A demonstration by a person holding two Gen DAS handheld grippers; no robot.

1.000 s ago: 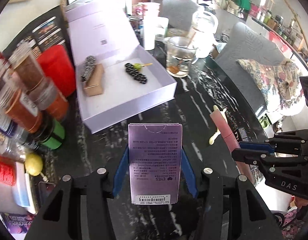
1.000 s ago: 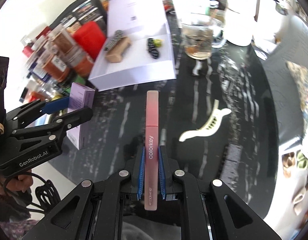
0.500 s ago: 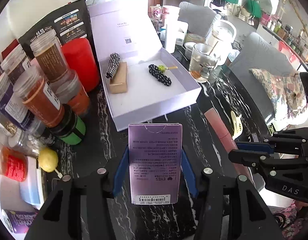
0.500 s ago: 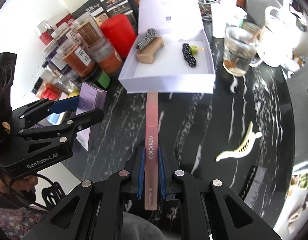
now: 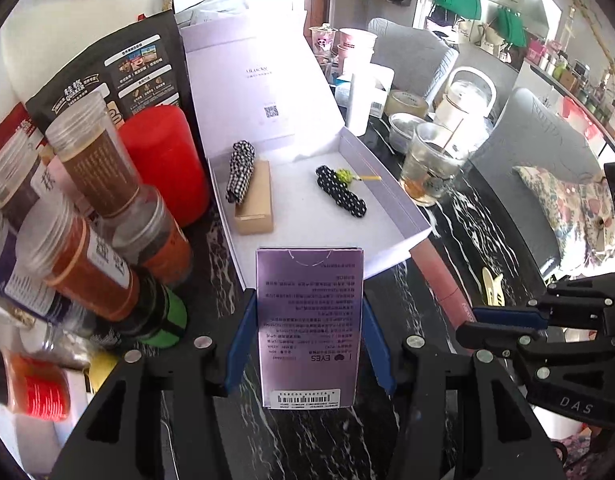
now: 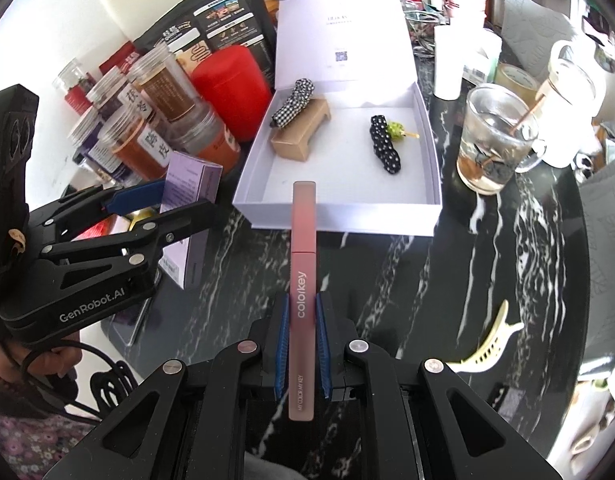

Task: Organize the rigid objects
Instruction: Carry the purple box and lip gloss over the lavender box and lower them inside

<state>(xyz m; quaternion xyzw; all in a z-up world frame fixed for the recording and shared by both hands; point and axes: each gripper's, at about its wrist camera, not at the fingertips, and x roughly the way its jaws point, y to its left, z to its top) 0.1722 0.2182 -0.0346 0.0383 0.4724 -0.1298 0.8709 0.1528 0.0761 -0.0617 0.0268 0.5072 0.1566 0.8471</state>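
On the left, the left gripper (image 5: pixel 309 334) squeezes a purple box (image 5: pixel 310 326) between its blue pads, holding it up over the black marble table (image 6: pixel 447 272), close to the jars (image 5: pixel 87 216) and just in front of the open white box (image 6: pixel 339 218). In the white box lie a tan block (image 6: pixel 301 134) with a checkered clip (image 6: pixel 293 102) on top and a dotted black clip (image 6: pixel 383 142). On the right, the right gripper (image 6: pixel 301 344) pinches a pink tube (image 6: pixel 303 280) whose tip reaches the white box's front edge, and a cream hair claw (image 6: pixel 487 344) lies on the table further right.
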